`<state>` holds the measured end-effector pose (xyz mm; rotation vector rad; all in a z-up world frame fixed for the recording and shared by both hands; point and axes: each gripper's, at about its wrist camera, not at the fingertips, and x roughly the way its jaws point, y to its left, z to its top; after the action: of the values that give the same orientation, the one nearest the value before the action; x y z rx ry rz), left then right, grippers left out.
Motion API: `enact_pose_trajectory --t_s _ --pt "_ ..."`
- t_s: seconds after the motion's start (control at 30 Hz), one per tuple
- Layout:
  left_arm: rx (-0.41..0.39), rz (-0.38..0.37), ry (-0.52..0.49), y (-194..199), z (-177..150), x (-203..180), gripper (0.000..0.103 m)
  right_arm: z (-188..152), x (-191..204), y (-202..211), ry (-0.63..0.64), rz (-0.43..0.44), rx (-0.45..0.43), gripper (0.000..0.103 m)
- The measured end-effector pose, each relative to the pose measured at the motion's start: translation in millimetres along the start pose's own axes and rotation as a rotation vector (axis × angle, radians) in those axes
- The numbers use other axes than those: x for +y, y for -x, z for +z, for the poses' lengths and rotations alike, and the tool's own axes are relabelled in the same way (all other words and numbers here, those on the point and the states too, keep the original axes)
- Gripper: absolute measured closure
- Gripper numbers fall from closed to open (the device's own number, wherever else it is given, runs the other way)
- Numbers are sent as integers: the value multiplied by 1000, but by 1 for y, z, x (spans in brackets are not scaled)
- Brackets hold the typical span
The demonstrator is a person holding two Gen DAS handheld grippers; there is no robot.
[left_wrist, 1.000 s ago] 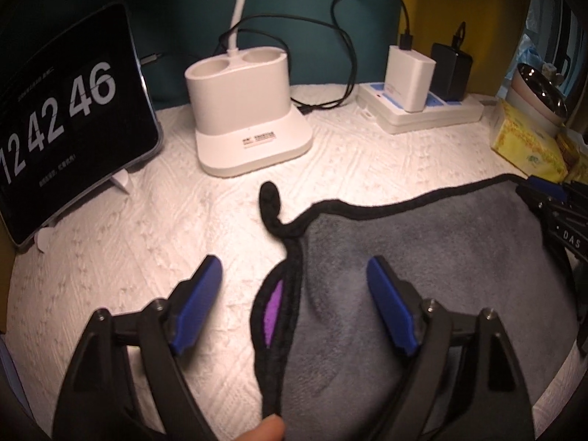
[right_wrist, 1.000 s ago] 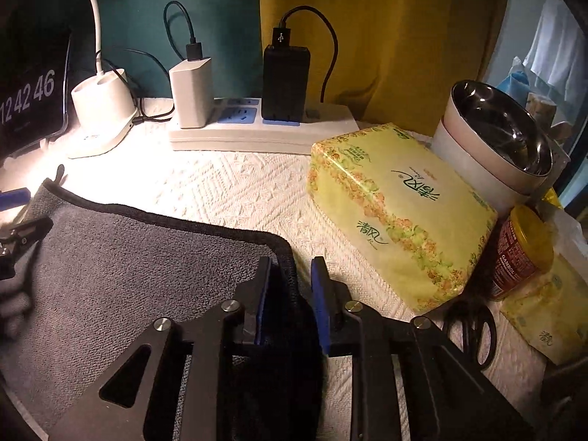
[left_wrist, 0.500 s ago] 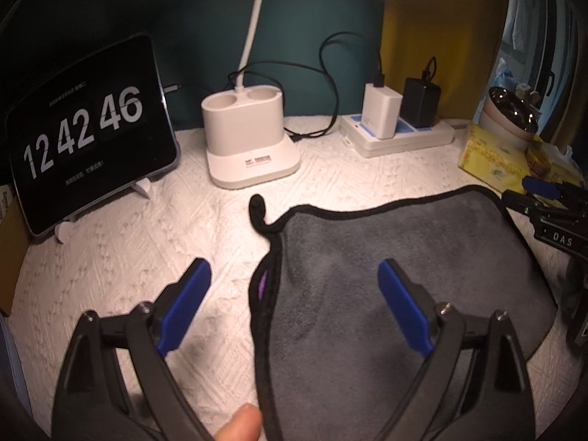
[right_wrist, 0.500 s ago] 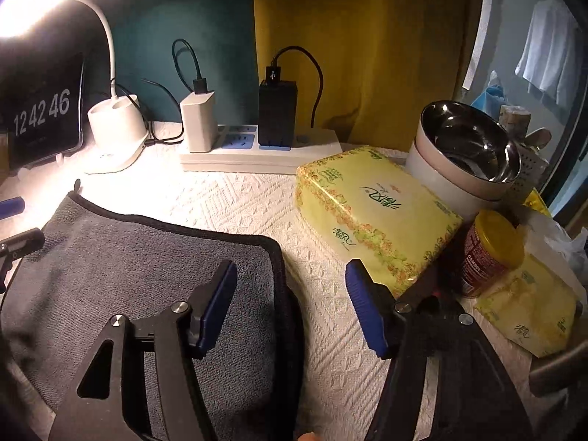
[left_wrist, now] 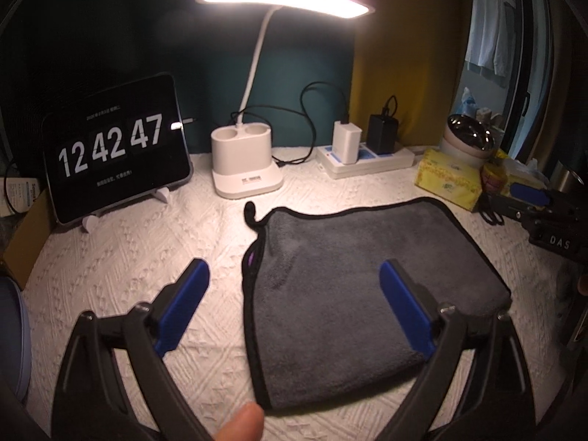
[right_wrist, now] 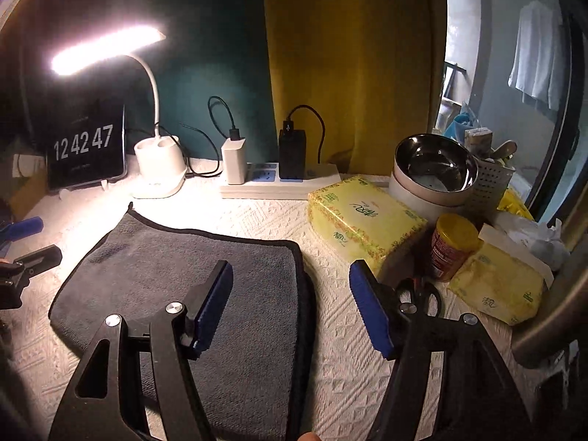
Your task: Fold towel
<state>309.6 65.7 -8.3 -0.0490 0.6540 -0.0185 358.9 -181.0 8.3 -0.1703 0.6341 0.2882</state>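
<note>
A grey towel (left_wrist: 352, 279) with black trim lies folded flat on the white textured table cover; it also shows in the right wrist view (right_wrist: 183, 279). Its hanging loop sticks out at the far left corner. My left gripper (left_wrist: 294, 297) is open and empty, raised above the towel's left edge. My right gripper (right_wrist: 290, 301) is open and empty, raised above the towel's right edge. Neither touches the towel. The right gripper also shows at the right of the left wrist view (left_wrist: 544, 217).
A lit desk lamp (left_wrist: 246, 169), a tablet clock (left_wrist: 114, 147) and a power strip (left_wrist: 367, 158) stand at the back. A yellow tissue box (right_wrist: 364, 217), steel bowl (right_wrist: 433, 169), red jar (right_wrist: 452, 246), scissors (right_wrist: 422, 294) and tissue pack (right_wrist: 496, 286) crowd the right side.
My right gripper has opened and let go of the towel's right edge. Both grippers have lifted and pulled back from the towel, which now lies flat.
</note>
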Motion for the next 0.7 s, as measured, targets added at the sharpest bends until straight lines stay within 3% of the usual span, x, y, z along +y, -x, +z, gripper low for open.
enact_pose_trajectory --t_s 0.23,0.7 --pt "-71 -13 -1 42 -14 -12 8 -12 13 36 -5 18 -61 34" --pt "-140 1 45 93 -56 -23 8 -38 34 95 34 24 -145 34"
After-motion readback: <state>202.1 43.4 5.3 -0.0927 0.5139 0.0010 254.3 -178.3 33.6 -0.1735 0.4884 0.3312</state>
